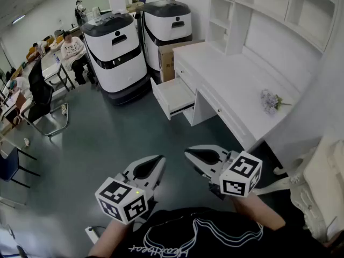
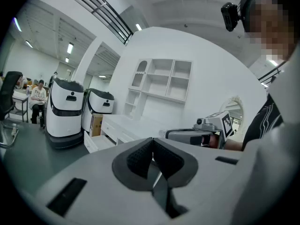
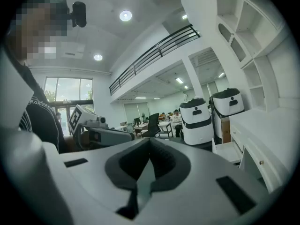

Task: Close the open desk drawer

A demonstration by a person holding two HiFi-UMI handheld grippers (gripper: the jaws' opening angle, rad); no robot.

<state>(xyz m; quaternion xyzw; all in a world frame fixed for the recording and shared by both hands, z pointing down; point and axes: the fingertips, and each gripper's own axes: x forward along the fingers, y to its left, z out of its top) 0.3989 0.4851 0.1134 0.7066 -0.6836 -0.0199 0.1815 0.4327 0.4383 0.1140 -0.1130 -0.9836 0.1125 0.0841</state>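
White drawer (image 1: 174,95) juts leftward from the desk (image 1: 231,79), well ahead of left gripper (image 1: 152,166) and nearer right gripper (image 1: 198,156); both jaws pressed together, empty

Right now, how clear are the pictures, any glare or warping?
Head view: even light, open drawer sharp, edges bowed. Left gripper view: strong fisheye, left claw close and slightly soft. Right gripper view: ceiling lights glare, dark corners.

From the head we look steeply down at the white desk (image 1: 231,74), well back from it; both gripper views face it from low, sharing its open drawer (image 1: 173,93).
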